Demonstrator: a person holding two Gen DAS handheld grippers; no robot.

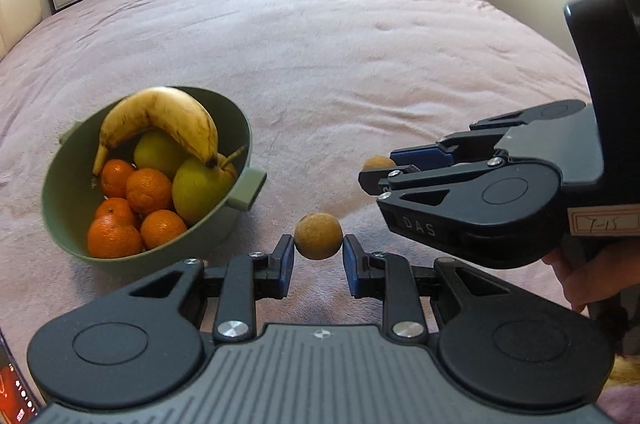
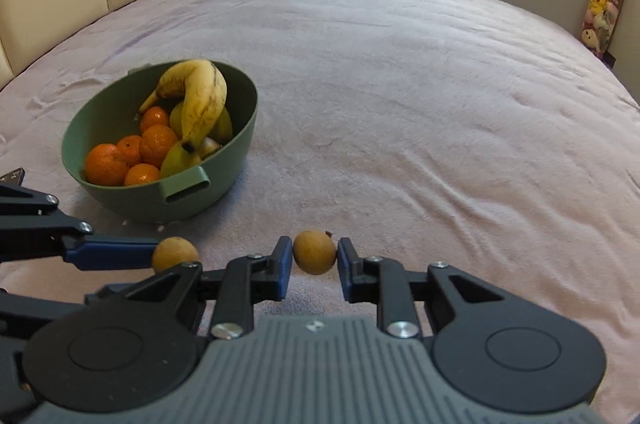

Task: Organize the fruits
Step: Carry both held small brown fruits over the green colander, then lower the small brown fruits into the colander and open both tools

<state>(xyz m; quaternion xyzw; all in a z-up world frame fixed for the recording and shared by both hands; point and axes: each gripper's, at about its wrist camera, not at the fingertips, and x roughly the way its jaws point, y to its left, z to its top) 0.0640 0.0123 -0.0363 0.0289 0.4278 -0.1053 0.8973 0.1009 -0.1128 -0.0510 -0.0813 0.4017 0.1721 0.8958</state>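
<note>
1. Left wrist view: the left gripper point(image 1: 319, 253) pinches a small brown fruit point(image 1: 319, 236) just right of the green bowl point(image 1: 240, 128); the bowl holds a banana point(image 1: 168, 112) and oranges point(image 1: 148, 190).
2. Right wrist view: the right gripper point(image 2: 313, 258) clamps a second brown fruit point(image 2: 314, 252), near the bowl's handle point(image 2: 186, 187); each should be lifted clear of the rim and released low, probably one at a time.

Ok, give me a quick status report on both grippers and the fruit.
Left gripper shut on brown fruit. Right gripper shut on second brown fruit. Green bowl holds banana, oranges, pears. Path to bowl looks clear.
</note>
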